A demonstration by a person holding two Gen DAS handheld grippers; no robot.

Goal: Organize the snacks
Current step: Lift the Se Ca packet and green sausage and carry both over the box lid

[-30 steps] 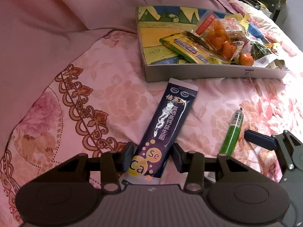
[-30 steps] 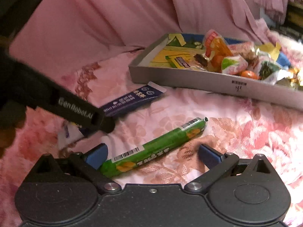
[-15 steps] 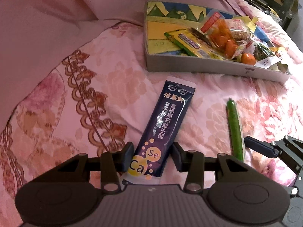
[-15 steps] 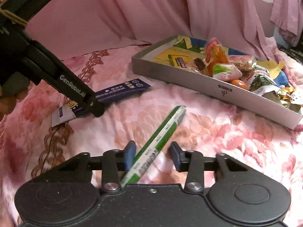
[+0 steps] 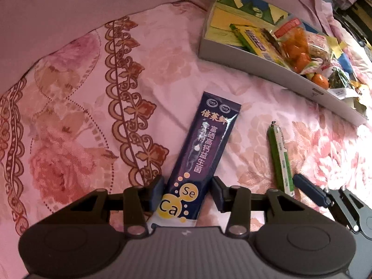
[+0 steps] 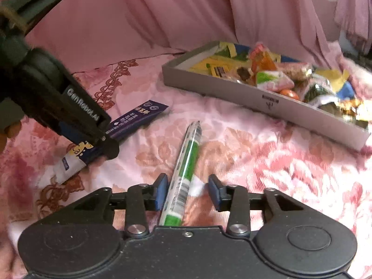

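Observation:
A dark blue sachet [image 5: 204, 144] marked "Ca Se" lies on the bedspread, its near end between the pads of my left gripper [image 5: 187, 186]. The jaws are easing open but still touch its edges. Seen from the right wrist, the left gripper [image 6: 104, 139] presses on that sachet [image 6: 137, 118]. A green stick snack [image 6: 188, 160] lies lengthwise between the jaws of my right gripper [image 6: 187, 186]. Those jaws are opening and stand clear of it on both sides. In the left wrist view the stick [image 5: 280, 158] ends by one right finger [image 5: 309, 191].
A shallow grey box [image 6: 232, 93], also in the left wrist view [image 5: 232, 55], sits beyond both items and holds several snack packets. A pink floral bedspread [image 5: 69, 116] covers the surface. Plain pink cloth [image 6: 162, 11] rises behind. A person's fingertip [image 6: 9, 130] shows at the left edge.
The right jaws came in from wide open around the green stick, which swung to point away from the camera. The left gripper rolled and shifted, carrying the sachet away from the box.

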